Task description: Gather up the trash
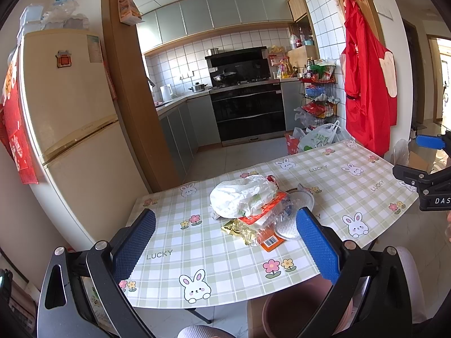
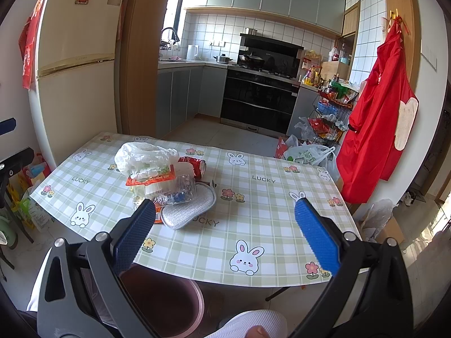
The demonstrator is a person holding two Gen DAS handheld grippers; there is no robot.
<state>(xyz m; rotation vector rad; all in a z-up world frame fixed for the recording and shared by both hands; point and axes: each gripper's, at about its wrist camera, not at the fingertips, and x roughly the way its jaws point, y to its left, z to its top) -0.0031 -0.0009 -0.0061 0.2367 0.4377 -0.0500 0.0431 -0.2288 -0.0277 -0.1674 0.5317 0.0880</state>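
Observation:
A heap of trash lies on the checked table (image 1: 225,259) (image 2: 262,225): a crumpled white plastic bag (image 1: 242,197) (image 2: 143,156) on top, an orange-red wrapper (image 1: 263,215) (image 2: 150,178), clear crinkled plastic (image 2: 180,188), a gold foil wrapper (image 1: 239,229), a crushed red can (image 2: 196,166) and a grey mesh pad (image 2: 190,208) (image 1: 287,226). My left gripper (image 1: 227,243) hovers open in front of the heap, empty. My right gripper (image 2: 225,232) is open too, above the table's near edge, right of the heap. A maroon bin (image 2: 166,304) (image 1: 293,312) stands on the floor below the table edge.
A cream fridge (image 1: 70,118) stands left of the table. Beyond it is the kitchen with a black oven (image 1: 248,112), a wire rack (image 2: 332,112) and shopping bags (image 2: 307,155) on the floor. A red apron (image 2: 377,124) hangs on the right wall.

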